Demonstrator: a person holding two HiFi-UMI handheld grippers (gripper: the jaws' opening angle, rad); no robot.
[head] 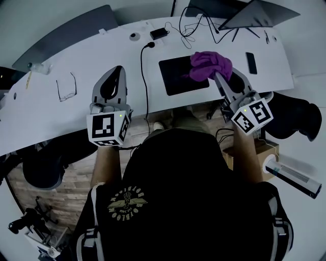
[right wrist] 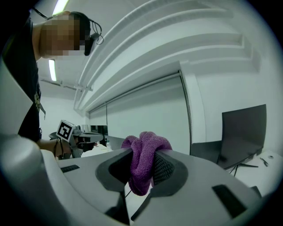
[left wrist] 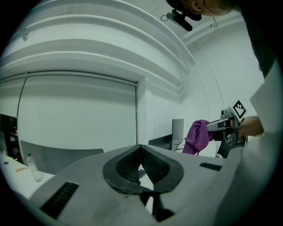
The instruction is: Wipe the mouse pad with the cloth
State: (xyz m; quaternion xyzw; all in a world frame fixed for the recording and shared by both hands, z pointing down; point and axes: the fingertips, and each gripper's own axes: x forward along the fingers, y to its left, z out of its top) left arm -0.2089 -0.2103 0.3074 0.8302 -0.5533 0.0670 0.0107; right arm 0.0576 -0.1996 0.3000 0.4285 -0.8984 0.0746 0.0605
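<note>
A black mouse pad (head: 175,76) lies on the white desk (head: 76,109). My right gripper (head: 216,76) is shut on a purple cloth (head: 210,64), which hangs bunched above the pad's right end. In the right gripper view the cloth (right wrist: 143,163) is pinched between the jaws and droops below them. My left gripper (head: 116,76) is held over the desk left of the pad, its jaws closed with nothing between them. From the left gripper view the cloth (left wrist: 197,137) and the right gripper (left wrist: 216,126) show off to the right.
A black cable (head: 146,76) runs down the desk just left of the pad. Eyeglasses (head: 66,86) lie at the left, a phone (head: 251,62) at the right, a charger (head: 160,33) and a laptop (head: 254,14) at the back.
</note>
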